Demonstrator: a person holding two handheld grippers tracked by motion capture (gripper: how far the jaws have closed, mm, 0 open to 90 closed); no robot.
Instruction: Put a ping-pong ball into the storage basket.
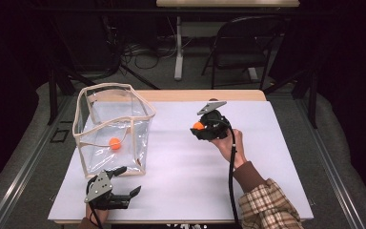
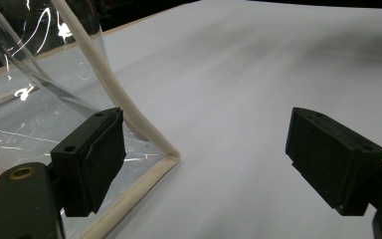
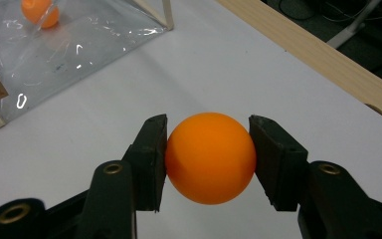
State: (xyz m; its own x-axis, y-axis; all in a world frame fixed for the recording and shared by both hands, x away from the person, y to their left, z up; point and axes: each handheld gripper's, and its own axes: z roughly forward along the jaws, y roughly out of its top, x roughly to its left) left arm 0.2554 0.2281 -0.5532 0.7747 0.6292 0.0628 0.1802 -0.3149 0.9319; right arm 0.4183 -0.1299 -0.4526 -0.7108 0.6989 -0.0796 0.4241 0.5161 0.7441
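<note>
My right tongs (image 1: 201, 127) pinch an orange ball (image 3: 211, 157) btwn both jaws, held above the white table (image 1: 181, 162) near its middle, w/ my right hand (image 1: 228, 143) wrapped round the body and the cable trailing back along my plaid sleeve (image 1: 267, 205). A 2nd orange ball (image 1: 115, 142) sits on the floor of the clear bag (image 1: 114, 129), an open-topped see-through box w/ cream piping along its edges, standing upright on the left part of the table. My left tongs (image 1: 124, 181) are spread wide w/ nothing btwn them, low at the near edge of the table, just beside the bag's near corner; in the left gripper view one jaw sits right by the cream corner seam (image 2: 129, 119), can't tell if touching. Btwn the held ball and the bag there's bare white sheet; the bag's right wall and rim face my right tongs. Beyond the table's far wooden edge (image 1: 205, 95): a folding chair (image 1: 240, 47), a white table leg (image 1: 178, 47) and loose cables on the floor (image 1: 138, 52).
</note>
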